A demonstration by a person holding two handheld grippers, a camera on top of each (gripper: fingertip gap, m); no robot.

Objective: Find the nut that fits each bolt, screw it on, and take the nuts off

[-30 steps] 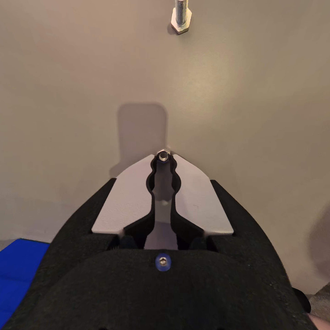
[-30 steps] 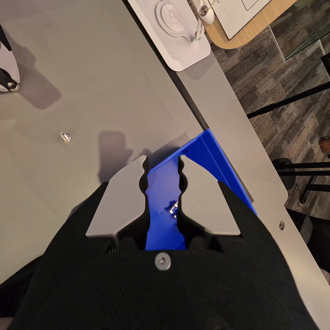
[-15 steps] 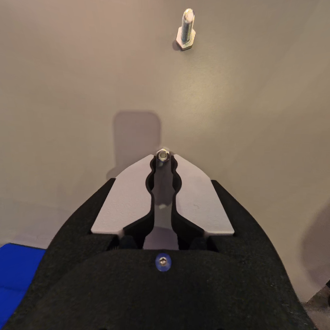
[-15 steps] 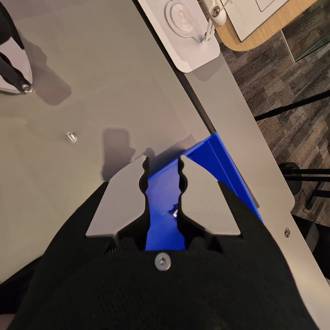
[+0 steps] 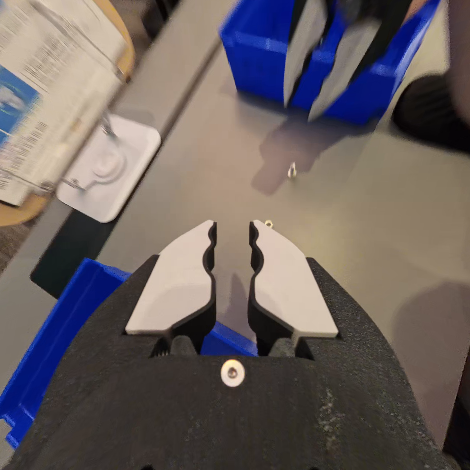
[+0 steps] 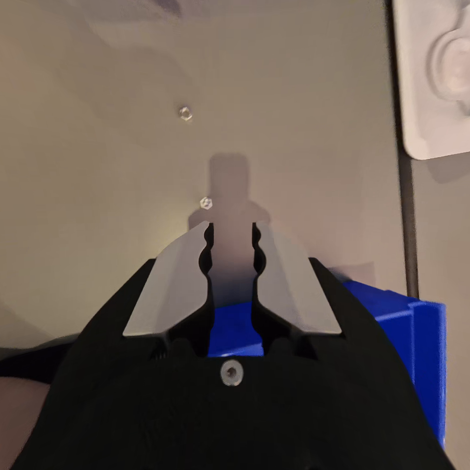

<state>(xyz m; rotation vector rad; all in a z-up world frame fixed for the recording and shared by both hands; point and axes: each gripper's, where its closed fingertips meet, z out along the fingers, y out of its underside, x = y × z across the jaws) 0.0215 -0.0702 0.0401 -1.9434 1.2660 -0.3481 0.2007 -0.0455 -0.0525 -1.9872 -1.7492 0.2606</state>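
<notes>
Left gripper [image 5: 232,225]: fingers gaping, gripping nothing.
Right gripper [image 6: 231,223]: fingers parted, empty.
Small silver hex nut [image 6: 185,113]: lying loose on the grey worktop [image 6: 101,127].
Short silver bolt [image 6: 206,202]: sitting nearer, beside the right fingertips.

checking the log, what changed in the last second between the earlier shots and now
The left gripper has let go of the small silver hex nut it was pinching; its jaws now stand apart, with the nut on the grey table beside the right fingertip. The right gripper swung off the blue plastic bin to face the table. It stays open and empty; the upright silver bolt stands where it was.
</notes>
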